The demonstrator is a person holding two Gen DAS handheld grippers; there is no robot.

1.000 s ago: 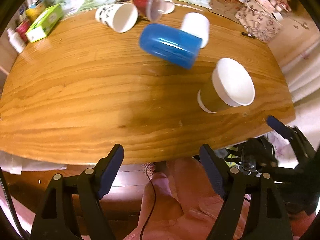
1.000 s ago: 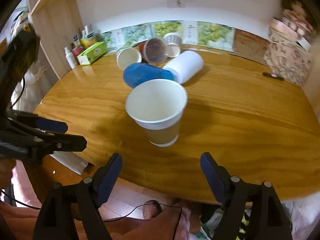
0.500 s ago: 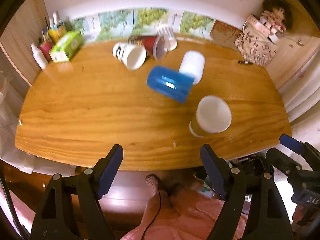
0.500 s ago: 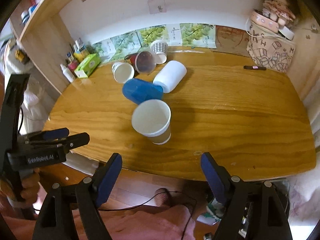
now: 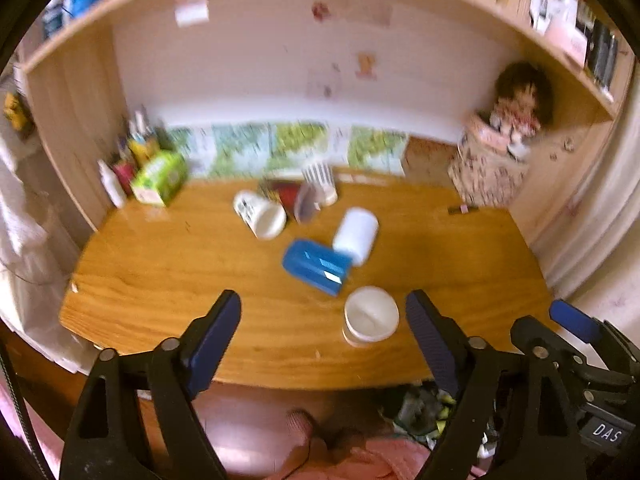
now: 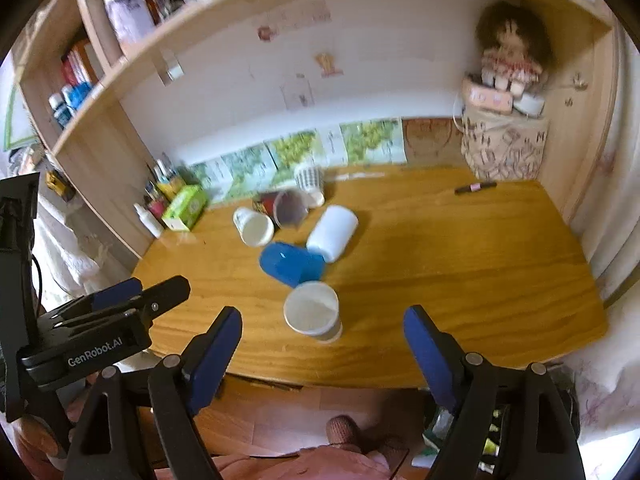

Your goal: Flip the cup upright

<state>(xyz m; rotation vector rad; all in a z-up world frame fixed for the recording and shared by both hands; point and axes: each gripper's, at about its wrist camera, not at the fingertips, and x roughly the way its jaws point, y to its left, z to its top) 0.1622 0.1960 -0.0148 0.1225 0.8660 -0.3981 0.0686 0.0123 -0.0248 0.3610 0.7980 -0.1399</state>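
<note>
A paper cup (image 6: 312, 312) stands upright near the front edge of the wooden table (image 6: 460, 264), its open mouth facing up, just in front of a blue cup (image 6: 290, 263) that lies on its side. A white cup (image 6: 332, 232) lies on its side just behind the blue one, close enough that they seem to touch. Further back a printed cup (image 6: 253, 226) lies on its side with its mouth toward the front, beside a red cup (image 6: 286, 207) also on its side; the blur makes it hard to tell how the striped cup (image 6: 309, 180) behind them is sitting. A green box (image 6: 185, 207) sits at the back left corner and a pen (image 6: 475, 187) lies at the back right. The left gripper (image 5: 322, 340) is held out in front of the table edge with its jaws spread wide and nothing between them. The right gripper (image 6: 322, 340) is likewise wide apart and empty, well clear of the paper cup.
</note>
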